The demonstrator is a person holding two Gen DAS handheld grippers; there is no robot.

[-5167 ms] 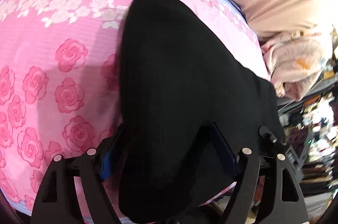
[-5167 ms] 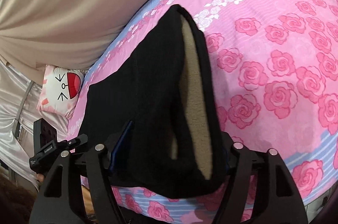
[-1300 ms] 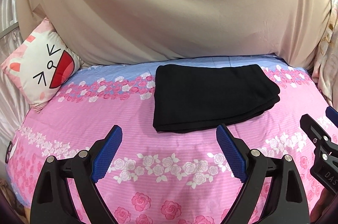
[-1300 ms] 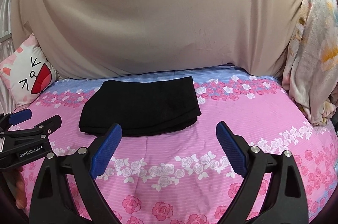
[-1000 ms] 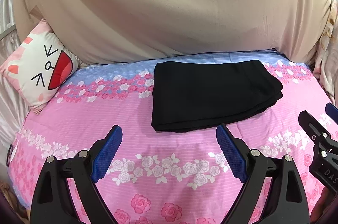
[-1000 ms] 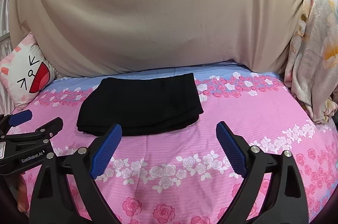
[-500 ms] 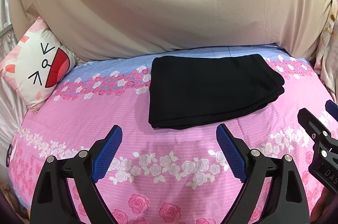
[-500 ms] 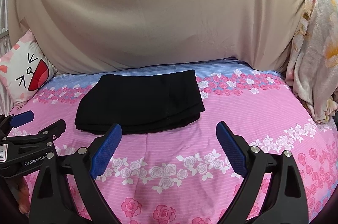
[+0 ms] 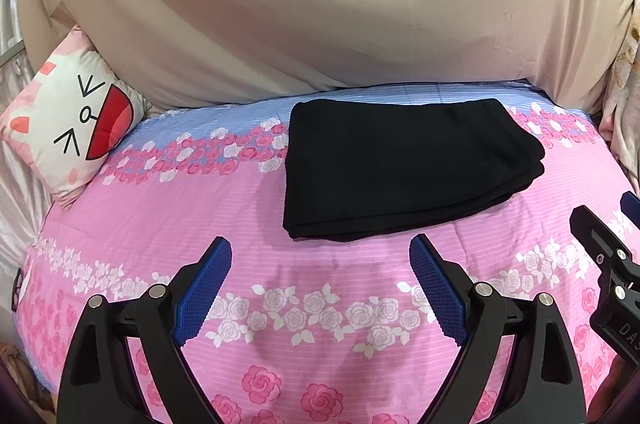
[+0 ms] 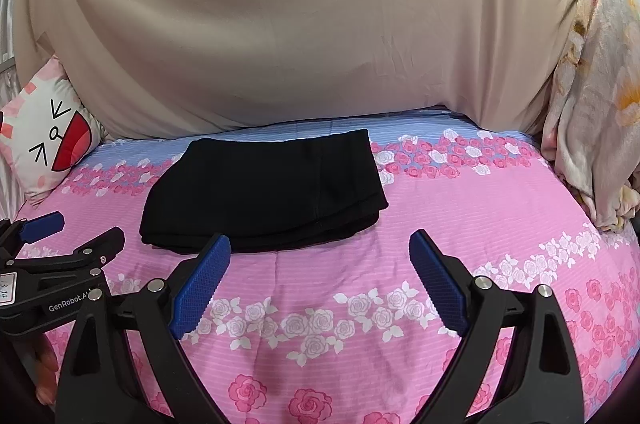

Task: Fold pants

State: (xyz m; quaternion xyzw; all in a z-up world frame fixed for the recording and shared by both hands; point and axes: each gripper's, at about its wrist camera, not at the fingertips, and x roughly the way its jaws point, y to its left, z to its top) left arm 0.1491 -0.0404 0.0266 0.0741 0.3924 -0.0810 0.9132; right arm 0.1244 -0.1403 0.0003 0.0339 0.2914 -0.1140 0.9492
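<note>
The black pants [image 9: 404,164] lie folded into a flat rectangle on the pink rose bedspread [image 9: 312,308], toward the far side of the bed. They also show in the right wrist view [image 10: 268,188]. My left gripper [image 9: 320,256] is open and empty, held above the bedspread just short of the pants' near edge. My right gripper [image 10: 318,252] is open and empty, also near of the pants. Each gripper shows at the edge of the other's view, the right one [image 9: 604,256] and the left one [image 10: 56,236].
A beige cloth [image 9: 320,4] hangs behind the bed. A cat-face pillow [image 9: 76,128] leans at the far left. A floral blanket [image 10: 596,84] hangs at the right side of the bed.
Five seconds ago both grippers were shut on the pants and carrying them. Now the pants lie folded and both grippers are open, drifting slightly closer to the pants over the last second.
</note>
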